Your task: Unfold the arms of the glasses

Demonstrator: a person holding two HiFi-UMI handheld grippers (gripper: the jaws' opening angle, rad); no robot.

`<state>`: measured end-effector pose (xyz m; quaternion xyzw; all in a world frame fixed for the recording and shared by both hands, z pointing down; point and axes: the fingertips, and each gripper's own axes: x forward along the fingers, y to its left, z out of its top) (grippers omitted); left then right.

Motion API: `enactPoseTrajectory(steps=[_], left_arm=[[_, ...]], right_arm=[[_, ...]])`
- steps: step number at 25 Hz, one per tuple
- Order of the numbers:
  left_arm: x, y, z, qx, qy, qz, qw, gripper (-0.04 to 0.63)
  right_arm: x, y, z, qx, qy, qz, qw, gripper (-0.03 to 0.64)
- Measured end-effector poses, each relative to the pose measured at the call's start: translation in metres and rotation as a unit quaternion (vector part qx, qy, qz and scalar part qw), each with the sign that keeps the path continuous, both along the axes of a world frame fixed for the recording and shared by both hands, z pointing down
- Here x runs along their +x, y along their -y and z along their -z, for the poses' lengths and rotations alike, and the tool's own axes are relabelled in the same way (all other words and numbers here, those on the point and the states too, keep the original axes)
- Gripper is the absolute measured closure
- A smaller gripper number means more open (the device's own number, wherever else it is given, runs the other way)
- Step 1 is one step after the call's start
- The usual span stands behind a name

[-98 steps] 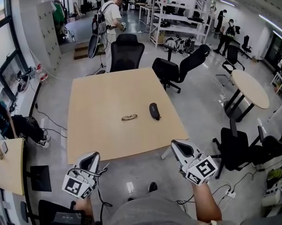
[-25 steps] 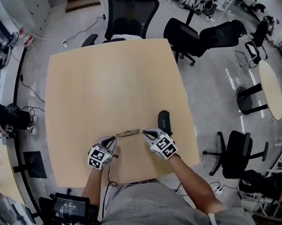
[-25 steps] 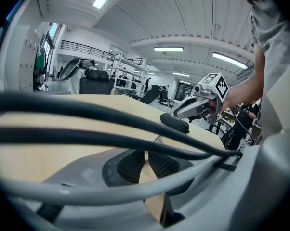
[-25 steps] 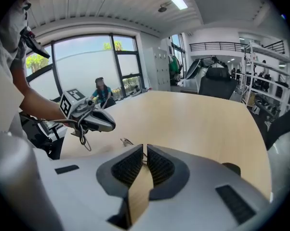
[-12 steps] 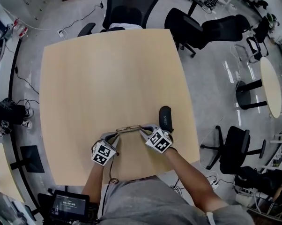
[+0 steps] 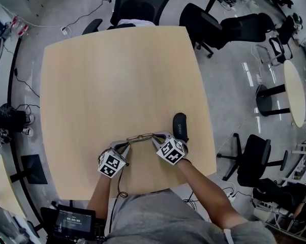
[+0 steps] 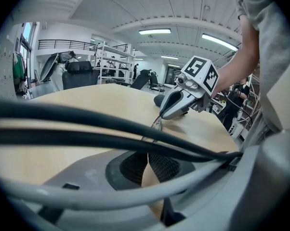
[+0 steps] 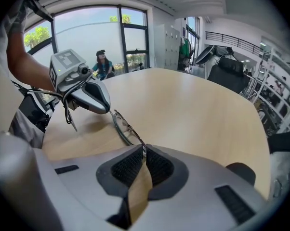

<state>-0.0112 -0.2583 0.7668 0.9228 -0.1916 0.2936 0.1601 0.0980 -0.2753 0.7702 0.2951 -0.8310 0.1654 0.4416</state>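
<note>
The thin-framed glasses (image 6: 140, 136) lie folded near the front edge of the wooden table (image 6: 117, 75), stretched between my two grippers. My left gripper (image 6: 125, 145) is at their left end and my right gripper (image 6: 155, 138) at their right end. In the left gripper view the left gripper (image 7: 147, 153) has its pads together, and the wire frame (image 7: 156, 125) runs from them toward the right gripper's fingers (image 7: 176, 102). In the right gripper view the right gripper (image 8: 144, 150) is shut on the frame (image 8: 123, 129), with the left gripper's fingers (image 8: 94, 96) at the far end.
A dark glasses case (image 6: 180, 126) lies just right of my right gripper, near the table's right edge. Black office chairs (image 6: 138, 4) stand beyond the far edge, and another chair (image 6: 254, 159) and a round table (image 6: 295, 90) are to the right.
Both grippers have come from below the table's edge onto the table and closed in on the two ends of the glasses. In the last half second they barely moved.
</note>
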Motion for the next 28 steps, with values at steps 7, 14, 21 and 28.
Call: enactPoseTrajectory(steps=[7, 14, 21, 28], left_arm=[[0.006, -0.004, 0.002, -0.014, -0.005, 0.007, 0.9999, 0.588], [0.015, -0.022, -0.002, -0.025, -0.008, -0.003, 0.9996, 0.588], [0.025, -0.036, -0.002, -0.033, -0.015, -0.017, 0.9992, 0.589], [0.039, -0.05, -0.002, -0.037, -0.021, -0.03, 0.9987, 0.589]], right_arm=[[0.004, 0.005, 0.003, 0.006, -0.004, -0.04, 0.999, 0.601], [-0.001, -0.007, 0.005, 0.007, -0.002, -0.042, 0.999, 0.601], [-0.01, -0.018, 0.006, 0.0, 0.002, -0.025, 1.0, 0.603], [-0.022, -0.036, 0.005, -0.01, 0.007, -0.004, 1.0, 0.603]])
